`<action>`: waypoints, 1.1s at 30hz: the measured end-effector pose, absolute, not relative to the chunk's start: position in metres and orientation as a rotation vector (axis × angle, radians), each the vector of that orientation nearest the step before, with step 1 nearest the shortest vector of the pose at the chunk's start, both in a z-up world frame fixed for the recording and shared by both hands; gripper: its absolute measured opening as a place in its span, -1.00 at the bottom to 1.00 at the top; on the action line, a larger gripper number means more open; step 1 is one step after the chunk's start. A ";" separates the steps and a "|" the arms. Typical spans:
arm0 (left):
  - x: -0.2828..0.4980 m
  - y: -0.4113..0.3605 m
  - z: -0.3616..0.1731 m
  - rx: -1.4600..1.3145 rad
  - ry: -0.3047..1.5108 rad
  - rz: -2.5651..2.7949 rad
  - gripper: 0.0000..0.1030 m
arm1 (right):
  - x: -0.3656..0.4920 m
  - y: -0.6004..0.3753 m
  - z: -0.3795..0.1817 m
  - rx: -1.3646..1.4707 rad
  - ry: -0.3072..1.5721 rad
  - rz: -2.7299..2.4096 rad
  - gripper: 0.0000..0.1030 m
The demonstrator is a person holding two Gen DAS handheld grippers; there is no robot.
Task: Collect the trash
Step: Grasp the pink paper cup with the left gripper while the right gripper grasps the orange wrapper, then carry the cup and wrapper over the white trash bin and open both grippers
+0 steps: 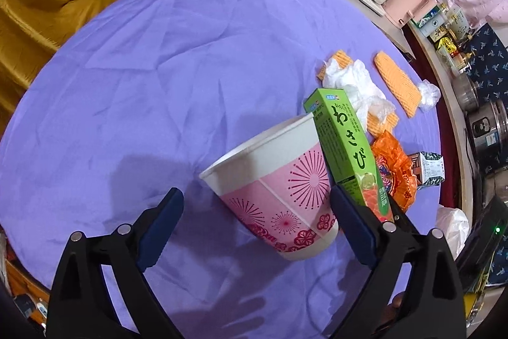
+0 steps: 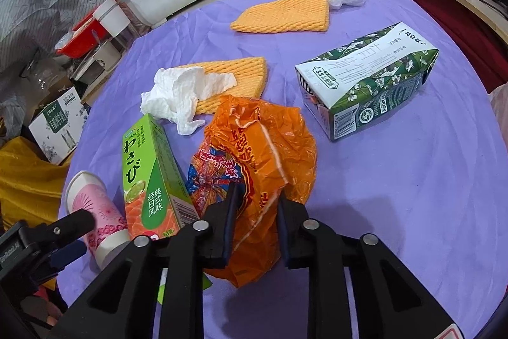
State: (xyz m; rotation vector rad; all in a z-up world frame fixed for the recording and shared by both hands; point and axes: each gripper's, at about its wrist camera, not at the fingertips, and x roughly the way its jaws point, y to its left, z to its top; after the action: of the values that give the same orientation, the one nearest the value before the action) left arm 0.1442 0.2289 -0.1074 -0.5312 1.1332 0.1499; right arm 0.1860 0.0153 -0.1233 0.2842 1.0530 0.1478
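right gripper pinches the orange bag; left gripper gapes wide around the paper cup.

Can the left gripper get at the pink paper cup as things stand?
Probably yes. The left gripper is open with the pink paper cup lying between its fingers. The green wasabi box leans against the cup's right side and may get nudged.

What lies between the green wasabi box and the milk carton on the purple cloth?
The crumpled orange plastic bag lies between the green wasabi box and the milk carton; the right wrist view shows this most clearly.
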 end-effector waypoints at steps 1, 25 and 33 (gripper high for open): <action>0.148 0.228 -0.110 -0.532 1.139 0.135 0.65 | 0.186 0.015 -0.123 0.286 1.051 0.149 -0.66; 0.139 0.154 -0.028 -0.336 0.996 -0.082 0.07 | 0.139 -0.041 -0.021 0.339 0.782 0.108 -0.88; 0.131 0.077 0.006 -0.238 0.939 -0.233 0.07 | 0.100 -0.110 0.019 0.390 0.660 0.000 -0.88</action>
State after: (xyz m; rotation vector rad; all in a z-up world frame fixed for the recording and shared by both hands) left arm 0.1310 0.0768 0.0063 -0.2379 0.9394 -0.2335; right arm 0.1003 -0.1104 0.0192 0.3897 0.6603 -0.0004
